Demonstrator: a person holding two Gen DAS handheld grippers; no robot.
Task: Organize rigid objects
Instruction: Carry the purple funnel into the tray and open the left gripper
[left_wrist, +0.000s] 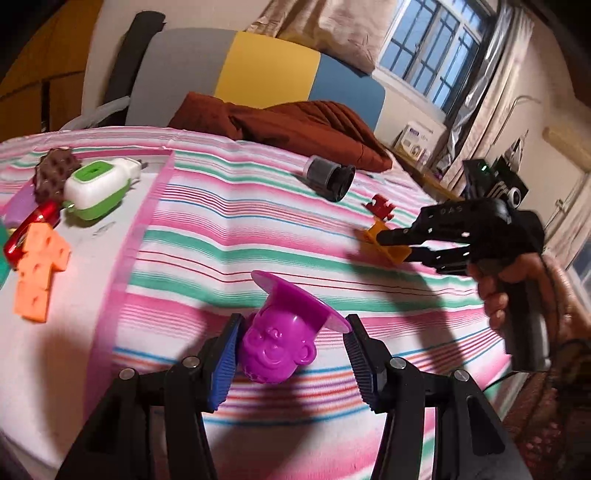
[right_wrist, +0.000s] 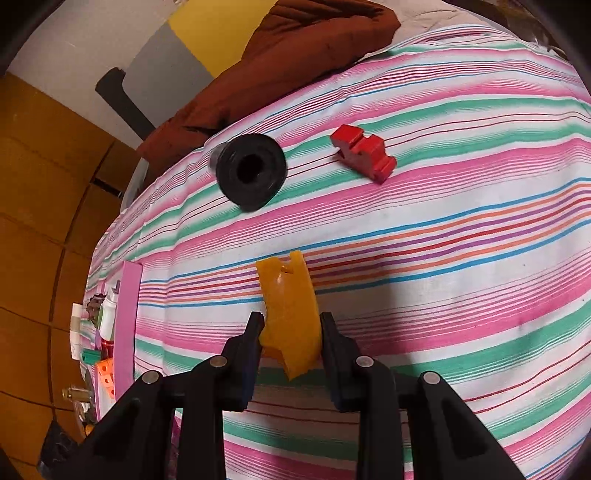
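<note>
Pink tray (left_wrist: 147, 221) holding orange block (left_wrist: 37, 273), green-white plug (left_wrist: 99, 188), brown piece (left_wrist: 55, 173)

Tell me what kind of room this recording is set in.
Most likely a bedroom at home: the toys lie on a bed under a striped sheet, with a rumpled brown blanket against a padded headboard, and a curtained window beyond.

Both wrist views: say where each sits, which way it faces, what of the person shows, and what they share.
Left wrist: on the left gripper, looking down across the striped bed toward the window; purple face-shaped toy between its jaws; right gripper and hand show.
Right wrist: on the right gripper, looking down at the bed, jaws on the orange piece.
Shared: orange piece, red puzzle piece, black cylinder, pink-rimmed tray.
</note>
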